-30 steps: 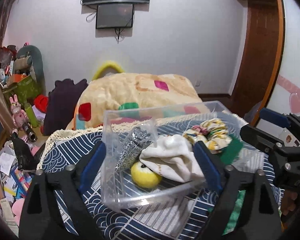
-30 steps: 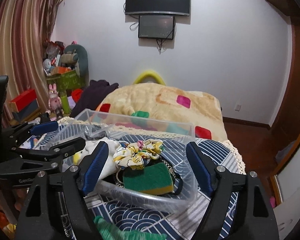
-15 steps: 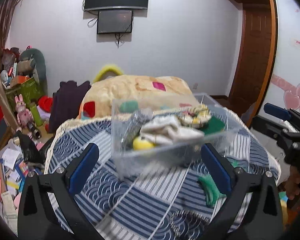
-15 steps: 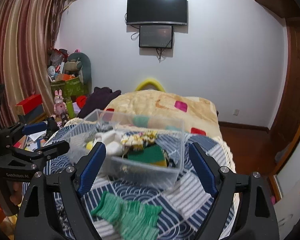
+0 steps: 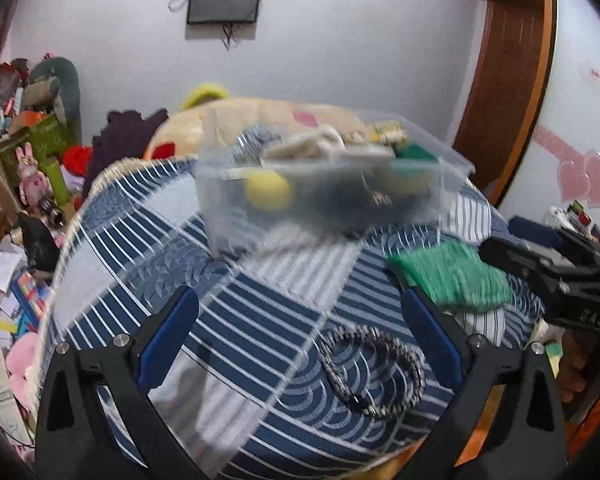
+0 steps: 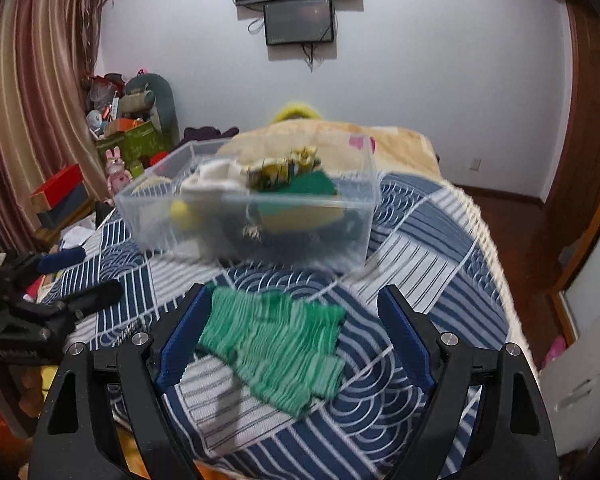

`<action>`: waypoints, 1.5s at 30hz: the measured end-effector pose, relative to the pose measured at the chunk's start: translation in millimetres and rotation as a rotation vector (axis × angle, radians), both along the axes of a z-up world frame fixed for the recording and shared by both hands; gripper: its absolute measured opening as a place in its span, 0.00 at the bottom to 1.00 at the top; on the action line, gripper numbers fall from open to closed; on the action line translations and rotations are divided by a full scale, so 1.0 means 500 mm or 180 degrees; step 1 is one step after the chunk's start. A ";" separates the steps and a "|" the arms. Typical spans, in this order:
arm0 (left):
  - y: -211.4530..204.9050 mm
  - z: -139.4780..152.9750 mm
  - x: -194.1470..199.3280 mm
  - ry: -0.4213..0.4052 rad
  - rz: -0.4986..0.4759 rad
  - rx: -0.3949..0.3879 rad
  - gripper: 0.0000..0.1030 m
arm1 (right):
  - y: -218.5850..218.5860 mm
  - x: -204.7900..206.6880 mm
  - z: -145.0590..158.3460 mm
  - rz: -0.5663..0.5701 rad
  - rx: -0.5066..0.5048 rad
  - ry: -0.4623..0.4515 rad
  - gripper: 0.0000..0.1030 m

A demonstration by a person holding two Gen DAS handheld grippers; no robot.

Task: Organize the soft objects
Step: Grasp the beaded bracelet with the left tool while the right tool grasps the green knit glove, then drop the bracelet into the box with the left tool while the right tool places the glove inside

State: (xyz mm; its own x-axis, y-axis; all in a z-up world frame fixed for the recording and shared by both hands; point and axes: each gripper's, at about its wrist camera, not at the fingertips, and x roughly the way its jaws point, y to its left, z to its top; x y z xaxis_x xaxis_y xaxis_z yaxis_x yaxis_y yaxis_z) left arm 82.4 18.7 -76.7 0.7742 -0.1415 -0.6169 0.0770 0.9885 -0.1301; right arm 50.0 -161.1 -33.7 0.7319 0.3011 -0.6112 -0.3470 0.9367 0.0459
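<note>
A clear plastic box [image 5: 324,184] [image 6: 252,220] stands on the blue patterned tablecloth [image 5: 260,320]. It holds a white cloth [image 5: 312,146], a yellow ball [image 5: 268,190], a floral scrunchie [image 6: 284,168] and a green sponge [image 6: 312,184]. A green knitted cloth [image 6: 276,352] [image 5: 452,276] lies on the table between my right gripper's open fingers. A black-and-white braided band [image 5: 376,372] lies between my left gripper's open fingers. My left gripper [image 5: 300,340] and right gripper [image 6: 296,336] are both open and empty.
A bed with a beige blanket [image 6: 396,140] lies behind the table. Clutter with boxes and toys [image 5: 32,152] fills the left side. A wooden door [image 5: 504,72] is at the right. The table's edge [image 6: 492,248] drops off at the right.
Both grippers have drawn back from the clear box and lowered toward the tablecloth. The green cloth and the braided band have come into view near the fingers.
</note>
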 end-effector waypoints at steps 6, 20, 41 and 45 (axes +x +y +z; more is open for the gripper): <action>-0.038 -0.041 -0.014 0.0138 -0.0163 0.0027 1.00 | 0.003 0.010 -0.034 0.0001 -0.0024 0.0159 0.81; -0.062 -0.078 -0.014 0.0211 -0.0240 0.0048 0.53 | 0.011 0.016 -0.080 0.0083 -0.0074 0.0338 0.59; -0.021 -0.071 0.001 0.0204 -0.0107 -0.0048 0.16 | 0.015 0.000 -0.047 0.0256 0.0009 0.0207 0.12; -0.010 -0.062 0.007 0.0190 -0.0069 -0.0093 0.14 | 0.015 -0.002 -0.030 0.0256 0.0040 0.0139 0.12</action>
